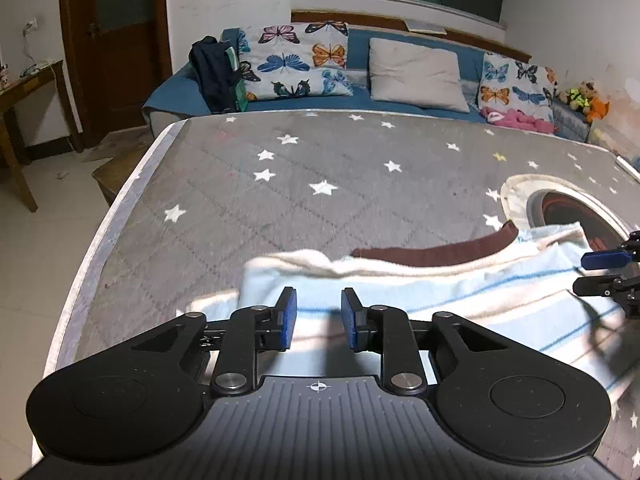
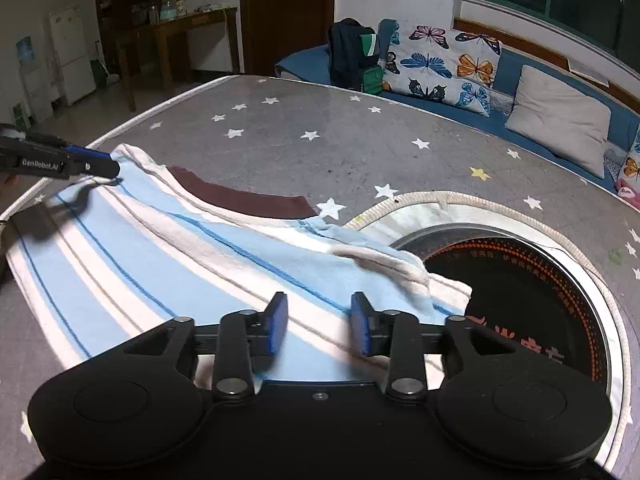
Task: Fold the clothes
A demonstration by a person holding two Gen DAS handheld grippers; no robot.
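A light blue and white striped garment [image 2: 168, 264] with a dark brown band [image 2: 248, 200] lies folded over on the grey star-patterned table cover [image 2: 360, 148]. It also shows in the left wrist view [image 1: 460, 304]. My left gripper [image 1: 318, 318] is open and empty, hovering over the garment's left end. My right gripper [image 2: 318, 322] is open and empty above the garment's right part. The left gripper shows in the right wrist view [image 2: 96, 168] at the garment's far left corner. The right gripper shows in the left wrist view [image 1: 600, 276] at the right edge.
A round opening with a dark cooktop [image 2: 532, 292] lies in the cover just right of the garment, whose edge overlaps it. A blue sofa [image 1: 356, 44] with butterfly cushions and a dark backpack [image 2: 352, 56] stands behind the table. A wooden desk [image 2: 180, 28] stands at the back left.
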